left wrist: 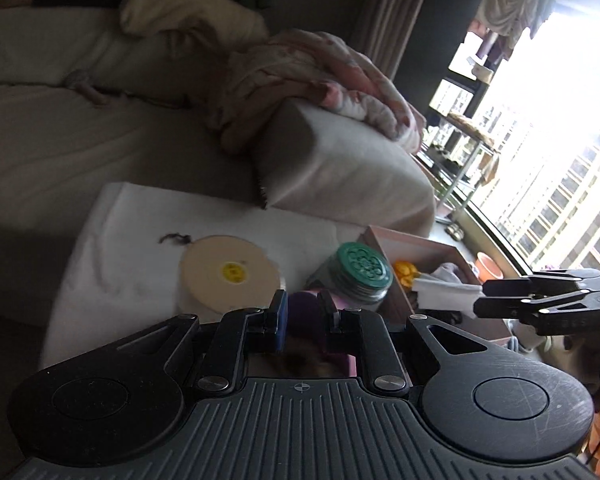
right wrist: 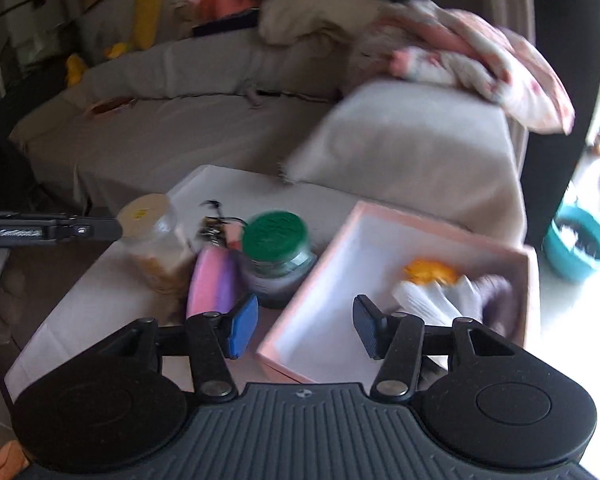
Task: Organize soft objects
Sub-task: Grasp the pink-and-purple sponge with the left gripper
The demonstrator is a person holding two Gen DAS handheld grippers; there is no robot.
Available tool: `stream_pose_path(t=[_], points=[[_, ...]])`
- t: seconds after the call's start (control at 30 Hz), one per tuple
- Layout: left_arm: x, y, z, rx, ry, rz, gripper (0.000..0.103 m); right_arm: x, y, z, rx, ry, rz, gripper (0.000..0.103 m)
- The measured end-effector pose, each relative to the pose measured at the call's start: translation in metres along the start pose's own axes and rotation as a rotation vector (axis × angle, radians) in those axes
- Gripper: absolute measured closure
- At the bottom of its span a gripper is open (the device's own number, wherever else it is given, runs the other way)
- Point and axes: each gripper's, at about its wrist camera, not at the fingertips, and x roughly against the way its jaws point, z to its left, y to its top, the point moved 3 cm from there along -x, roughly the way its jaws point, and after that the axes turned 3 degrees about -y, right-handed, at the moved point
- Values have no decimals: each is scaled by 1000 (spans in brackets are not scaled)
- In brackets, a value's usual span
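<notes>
Three soft things already lie in the pink box (right wrist: 440,225): an orange lump (right wrist: 430,270), a crumpled white cloth (right wrist: 424,298) and something purplish and fluffy (right wrist: 498,296), all bunched at the box's far right end, with the rest of its floor bare. From where I stand the job looks partly done. A pink-and-purple pad (right wrist: 213,280) is outside the box, standing on edge on the bench (right wrist: 99,308) just left of it. It sits against the green-lidded jar (right wrist: 275,236), which itself is just beside the box's left wall. A cream-lidded jar (right wrist: 147,216) stands further left of the box, and some small dark bits lie behind the pad, too blurred to name. I'd guess the pad goes in next. A flowered blanket (right wrist: 480,52) is heaped on the sofa arm beyond the box; whether it counts I can't say. The right gripper (right wrist: 306,326) hangs tilted down over the box's near corner, jaws open and empty, with the white cloth lying just past their tips. The left gripper (left wrist: 304,305) is well left of the box, angled down toward the jars. Its jaws are drawn close together, and I see nothing clamped in them; the pad only shows beyond them.
</notes>
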Motion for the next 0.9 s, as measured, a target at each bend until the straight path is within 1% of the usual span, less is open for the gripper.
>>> stream_pose_path(t=[0.1,0.2,0.3,0.37,0.47,0.53,0.6,0.67,0.73,0.83,0.9], points=[[9,-2,14,42,9,-18,85,6,10,20,16,29,-28,50],[10,-8,21,64,8,7,85,7,17,32,37,35,-40,50],[6,-21,21,67,-6,44,85,3,15,39,55,32,-22,50],[1,-29,20,74,-17,64,85,-3,9,41,59,20,-8,50],[-9,-39,11,77,-43,89,85,-4,-11,42,76,-2,8,50],[-17,-43,1,76,-65,95,85,-4,-28,45,106,-22,13,50],[-27,-44,-15,47,-69,94,85,-3,-46,49,147,-61,14,50],[-36,-47,-35,-14,-49,76,85,2,-64,51,178,-92,-3,50],[-44,-51,-55,-91,-14,36,85,7,-76,52,180,-99,-27,50],[-54,-60,-75,-169,100,-37,85,15,-95,49,152,-118,-72,50],[-59,-64,-86,-209,179,-87,84,16,-103,42,131,-155,-98,50]])
